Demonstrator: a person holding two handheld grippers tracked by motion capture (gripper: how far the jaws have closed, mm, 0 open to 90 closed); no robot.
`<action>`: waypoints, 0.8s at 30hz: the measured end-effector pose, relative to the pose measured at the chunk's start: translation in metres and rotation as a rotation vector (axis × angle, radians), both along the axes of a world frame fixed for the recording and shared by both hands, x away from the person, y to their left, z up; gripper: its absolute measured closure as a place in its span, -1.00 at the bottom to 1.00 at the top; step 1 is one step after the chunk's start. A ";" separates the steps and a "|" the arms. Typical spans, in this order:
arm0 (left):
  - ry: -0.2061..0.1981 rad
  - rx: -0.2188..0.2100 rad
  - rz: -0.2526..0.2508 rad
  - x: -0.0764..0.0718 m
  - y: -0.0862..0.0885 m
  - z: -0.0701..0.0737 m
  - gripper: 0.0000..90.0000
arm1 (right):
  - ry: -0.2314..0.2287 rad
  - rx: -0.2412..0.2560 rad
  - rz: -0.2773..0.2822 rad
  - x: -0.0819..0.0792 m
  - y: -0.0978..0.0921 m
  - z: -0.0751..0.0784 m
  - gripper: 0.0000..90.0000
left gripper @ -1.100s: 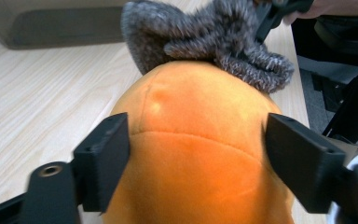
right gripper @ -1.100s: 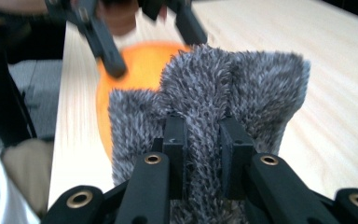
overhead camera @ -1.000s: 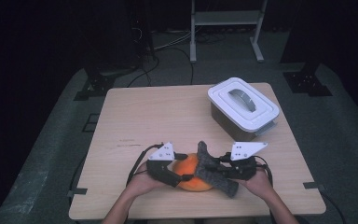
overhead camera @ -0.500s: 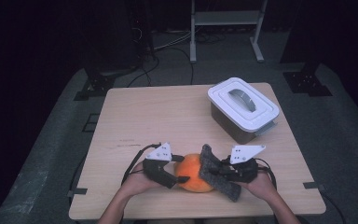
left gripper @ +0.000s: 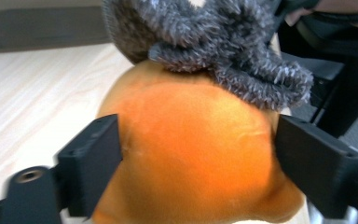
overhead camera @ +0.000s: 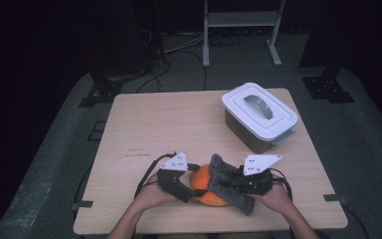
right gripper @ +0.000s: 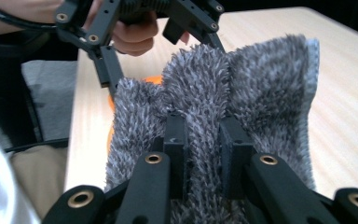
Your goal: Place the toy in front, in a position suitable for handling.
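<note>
1. The orange plush ball (overhead camera: 206, 189) sits at the lower middle of the high view, near the front edge of the table (overhead camera: 154, 124), between the two hands. Being round, it has no clear long axis.
2. The grey fuzzy cloth (overhead camera: 229, 186) drapes over the ball's right side. Its long axis runs diagonally in the high view, from upper left near the ball's top down to lower right, where its free end rests on the table.
3. The left hand-held gripper (overhead camera: 186, 188) has its jaws set against both flanks of the ball, as the left gripper view shows (left gripper: 186, 154); it grips the ball.
4. The right hand-held gripper (overhead camera: 229, 181) has its jaws pinched together on a raised fold of the cloth, seen clearly in the right gripper view (right gripper: 205, 140).
5. Judging by this, the step in hand is wrapping or pulling the cloth over the ball while the other side steadies it.
6. The next move likely calls for holding the ball firm and drawing the cloth across without letting the fold slip.
7. A lidded white bin (overhead camera: 259, 115) stands well apart at the upper right of the table.
</note>
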State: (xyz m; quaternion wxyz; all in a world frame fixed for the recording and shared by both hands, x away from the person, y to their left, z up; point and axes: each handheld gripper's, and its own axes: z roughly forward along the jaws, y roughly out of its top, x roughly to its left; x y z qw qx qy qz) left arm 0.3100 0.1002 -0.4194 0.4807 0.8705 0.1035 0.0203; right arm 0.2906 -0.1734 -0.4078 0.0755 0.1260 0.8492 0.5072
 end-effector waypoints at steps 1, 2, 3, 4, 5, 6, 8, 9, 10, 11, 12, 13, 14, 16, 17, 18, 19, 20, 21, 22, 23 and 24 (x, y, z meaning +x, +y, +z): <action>-0.004 0.003 0.000 -0.001 -0.001 0.000 -0.59 | 0.001 0.003 0.001 -0.001 0.000 0.001 0.66; -0.001 0.002 0.005 -0.001 -0.002 0.000 -0.59 | -0.004 0.010 -0.001 -0.002 0.001 0.003 0.66; -0.001 0.002 0.003 -0.001 -0.002 0.000 -0.58 | -0.013 0.023 -0.005 -0.003 0.002 0.005 0.66; -0.003 0.004 -0.001 -0.002 -0.002 -0.001 -0.56 | -0.017 0.031 -0.004 -0.003 0.003 0.007 0.66; -0.002 0.005 -0.001 -0.002 -0.002 -0.001 -0.56 | -0.022 0.030 -0.006 -0.003 0.004 0.007 0.66; -0.001 0.015 -0.003 -0.001 -0.001 -0.001 -0.55 | -0.023 0.022 -0.005 -0.003 0.005 0.007 0.66; 0.001 0.021 -0.001 0.000 0.002 -0.001 -0.51 | -0.023 0.008 0.005 -0.001 0.004 0.003 0.66; 0.007 0.018 0.001 0.000 0.003 -0.002 -0.51 | -0.019 0.002 0.003 0.000 0.003 0.002 0.66; 0.008 0.017 0.001 0.000 0.003 -0.003 -0.51 | -0.017 -0.007 0.003 0.000 0.001 0.001 0.66; 0.006 0.016 0.002 -0.001 0.004 -0.003 -0.51 | -0.015 -0.021 0.003 0.001 -0.002 0.000 0.66; 0.002 0.015 0.000 -0.001 0.003 -0.003 -0.51 | -0.009 -0.029 -0.003 0.001 -0.005 0.000 0.66; -0.003 0.014 0.000 -0.001 0.003 -0.002 -0.51 | -0.002 -0.030 -0.011 0.002 -0.008 -0.001 0.66; -0.005 0.011 -0.003 -0.002 0.001 -0.002 -0.50 | 0.000 -0.022 -0.017 0.002 -0.010 -0.001 0.66; -0.018 0.013 -0.011 -0.002 -0.001 -0.001 -0.50 | 0.002 0.007 -0.031 0.001 -0.011 0.002 0.66; -0.023 0.019 -0.015 -0.003 -0.001 -0.001 -0.50 | -0.003 0.021 -0.030 0.000 -0.011 0.004 0.65; -0.021 0.022 -0.014 -0.003 -0.001 -0.002 -0.50 | -0.008 0.026 -0.031 0.000 -0.009 0.005 0.65; -0.017 0.022 -0.013 -0.002 0.000 -0.002 -0.50 | -0.009 0.019 -0.029 0.001 -0.008 0.005 0.65; -0.011 0.026 -0.013 -0.002 0.002 -0.002 -0.50 | -0.008 0.007 -0.027 0.001 -0.007 0.003 0.65; -0.006 0.024 -0.017 -0.002 0.002 -0.002 -0.51 | -0.002 0.005 -0.022 0.002 -0.006 0.000 0.65; -0.001 0.024 -0.020 -0.002 0.002 -0.001 -0.55 | 0.005 0.010 -0.017 0.002 -0.006 -0.003 0.65; 0.002 0.030 -0.021 -0.002 0.002 0.000 -0.59 | 0.009 0.011 -0.010 0.001 -0.005 -0.004 0.65; 0.010 0.018 -0.019 -0.002 0.001 0.000 -0.66 | 0.007 0.007 -0.002 0.000 -0.004 -0.005 0.65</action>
